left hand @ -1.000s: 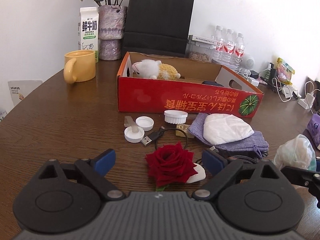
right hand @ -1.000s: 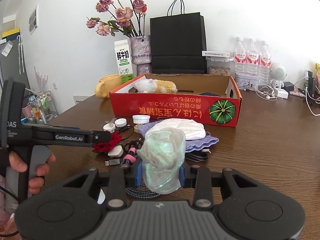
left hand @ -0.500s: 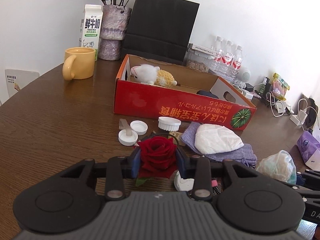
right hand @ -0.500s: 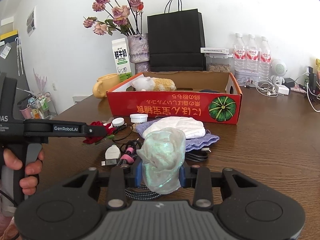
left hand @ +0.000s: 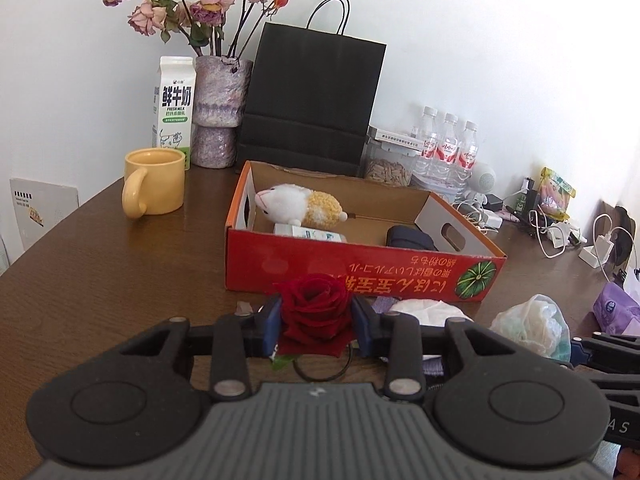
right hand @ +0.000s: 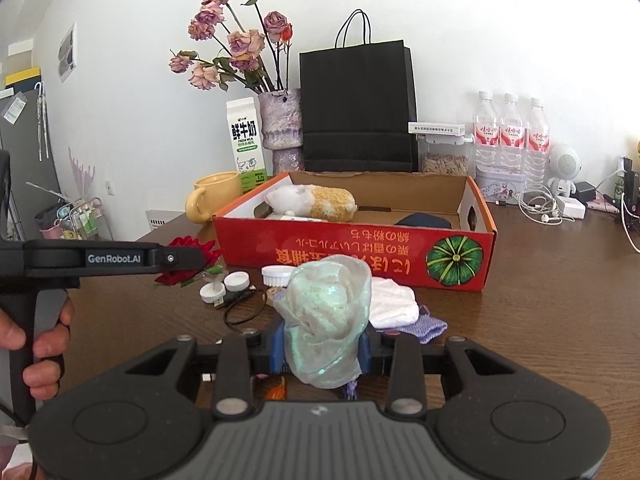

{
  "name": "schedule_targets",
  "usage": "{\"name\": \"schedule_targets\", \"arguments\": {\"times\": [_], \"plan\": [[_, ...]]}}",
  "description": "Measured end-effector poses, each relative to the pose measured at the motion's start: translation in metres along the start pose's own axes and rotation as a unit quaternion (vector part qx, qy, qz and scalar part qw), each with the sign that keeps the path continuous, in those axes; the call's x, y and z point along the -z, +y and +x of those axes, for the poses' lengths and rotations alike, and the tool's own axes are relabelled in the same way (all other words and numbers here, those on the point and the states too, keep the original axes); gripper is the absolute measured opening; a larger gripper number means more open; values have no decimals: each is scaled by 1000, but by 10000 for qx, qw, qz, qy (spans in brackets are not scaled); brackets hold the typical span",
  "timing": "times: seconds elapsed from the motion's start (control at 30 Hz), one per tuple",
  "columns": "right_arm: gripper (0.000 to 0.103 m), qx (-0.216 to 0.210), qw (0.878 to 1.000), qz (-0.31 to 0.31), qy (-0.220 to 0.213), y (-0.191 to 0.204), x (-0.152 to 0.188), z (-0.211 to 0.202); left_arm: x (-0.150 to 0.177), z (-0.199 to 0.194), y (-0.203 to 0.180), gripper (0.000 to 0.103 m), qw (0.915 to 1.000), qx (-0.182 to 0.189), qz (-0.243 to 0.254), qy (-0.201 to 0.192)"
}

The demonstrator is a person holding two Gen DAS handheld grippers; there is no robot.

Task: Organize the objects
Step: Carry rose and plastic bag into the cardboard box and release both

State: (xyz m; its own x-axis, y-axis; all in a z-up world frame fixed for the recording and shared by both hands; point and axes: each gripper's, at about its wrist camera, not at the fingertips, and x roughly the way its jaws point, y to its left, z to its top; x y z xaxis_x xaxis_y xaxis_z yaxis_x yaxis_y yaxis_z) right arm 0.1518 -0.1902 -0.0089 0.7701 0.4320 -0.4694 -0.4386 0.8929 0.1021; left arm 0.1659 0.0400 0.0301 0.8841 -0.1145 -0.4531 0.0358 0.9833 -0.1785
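My left gripper [left hand: 316, 326] is shut on a dark red rose [left hand: 314, 312], held above the table just in front of the red cardboard box [left hand: 360, 270]. In the right wrist view the same rose [right hand: 188, 258] shows at the left gripper's tip. My right gripper [right hand: 324, 346] is shut on a crumpled iridescent translucent bag [right hand: 328, 320], also raised in front of the box [right hand: 360, 250]. Inside the box lie a white and yellow plush toy [left hand: 300, 204], a small tube [left hand: 310, 233] and a dark pouch [left hand: 410, 238].
On the table before the box lie white lids [right hand: 236, 281], a black cable loop [right hand: 246, 308], a white cloth [right hand: 390, 304] on a purple pouch [right hand: 430, 326]. Behind stand a yellow mug [left hand: 154, 186], milk carton [left hand: 174, 100], flower vase [left hand: 218, 112], black paper bag [left hand: 316, 100] and water bottles [left hand: 450, 144]. A hand [right hand: 40, 344] grips the left handle.
The left gripper closed on the rose and lifted it off the table toward the box. The right gripper moved slightly closer to the box, still holding the bag.
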Motion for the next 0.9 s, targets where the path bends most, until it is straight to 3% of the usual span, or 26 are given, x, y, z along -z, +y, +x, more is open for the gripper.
{"name": "schedule_targets", "arguments": {"times": [0.23, 0.6, 0.9], "plan": [[33, 64, 9996, -134, -258, 3, -30, 25, -24, 18, -12, 38, 9997, 72, 122, -201], [33, 296, 9982, -154, -500, -17, -81, 86, -61, 78, -24, 38, 9991, 71, 200, -356], [33, 407, 9981, -145, -434, -43, -102, 146, -81, 134, -26, 38, 9990, -8, 281, -349]]}}
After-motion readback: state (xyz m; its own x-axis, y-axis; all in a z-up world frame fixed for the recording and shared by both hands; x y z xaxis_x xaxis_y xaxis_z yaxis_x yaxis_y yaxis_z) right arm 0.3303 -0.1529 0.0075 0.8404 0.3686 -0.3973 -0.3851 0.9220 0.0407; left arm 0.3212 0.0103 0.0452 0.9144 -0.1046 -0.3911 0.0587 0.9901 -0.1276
